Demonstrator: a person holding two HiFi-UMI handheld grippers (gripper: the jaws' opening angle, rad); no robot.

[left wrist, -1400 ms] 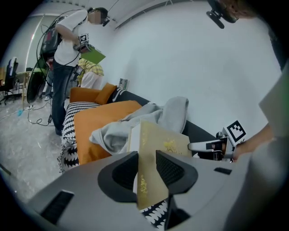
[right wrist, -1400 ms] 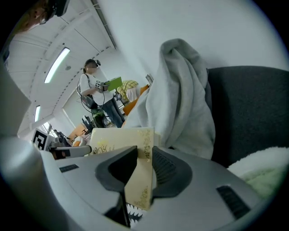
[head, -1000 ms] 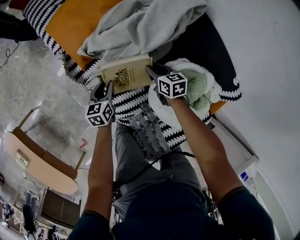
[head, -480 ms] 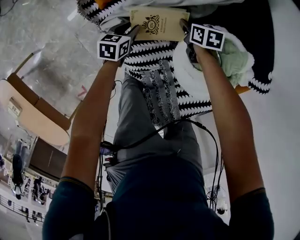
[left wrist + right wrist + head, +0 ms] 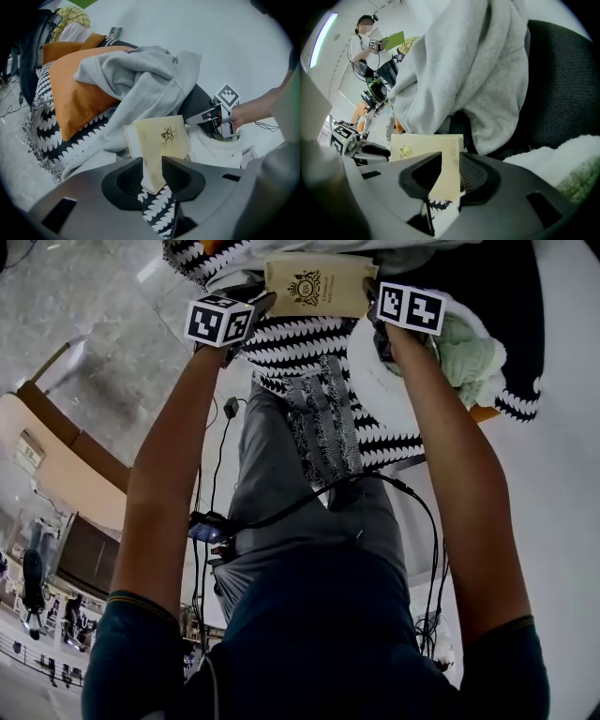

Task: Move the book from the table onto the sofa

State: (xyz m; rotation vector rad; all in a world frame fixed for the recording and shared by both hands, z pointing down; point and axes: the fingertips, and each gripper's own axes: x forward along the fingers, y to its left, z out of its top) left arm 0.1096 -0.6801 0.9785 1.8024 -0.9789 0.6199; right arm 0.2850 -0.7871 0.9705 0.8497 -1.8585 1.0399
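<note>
The cream book [image 5: 319,285] with a gold crest hangs over the sofa's black-and-white knitted blanket [image 5: 309,343], held at both short ends. My left gripper [image 5: 265,301] is shut on its left edge; in the left gripper view the book's [image 5: 161,138] corner sits pinched between the jaws of that gripper [image 5: 152,161]. On the opposite edge my right gripper [image 5: 370,292] is shut, and its own view shows the book [image 5: 424,147] clamped in the gripper [image 5: 450,164]. Each gripper view also catches the other gripper, the right one [image 5: 206,117] and the left one [image 5: 370,150], beyond the book.
A grey hoodie [image 5: 140,75] is draped over an orange cushion [image 5: 75,93] just behind the book. A white and green fluffy throw [image 5: 459,352] lies right of it, by a black cushion [image 5: 562,93]. A wooden table [image 5: 56,465] stands left; another person [image 5: 370,42] stands far off.
Both grippers have sunk with the book toward the blanket and tipped further downward. In the head view they have slid to the picture's top edge. Both keep their hold.
</note>
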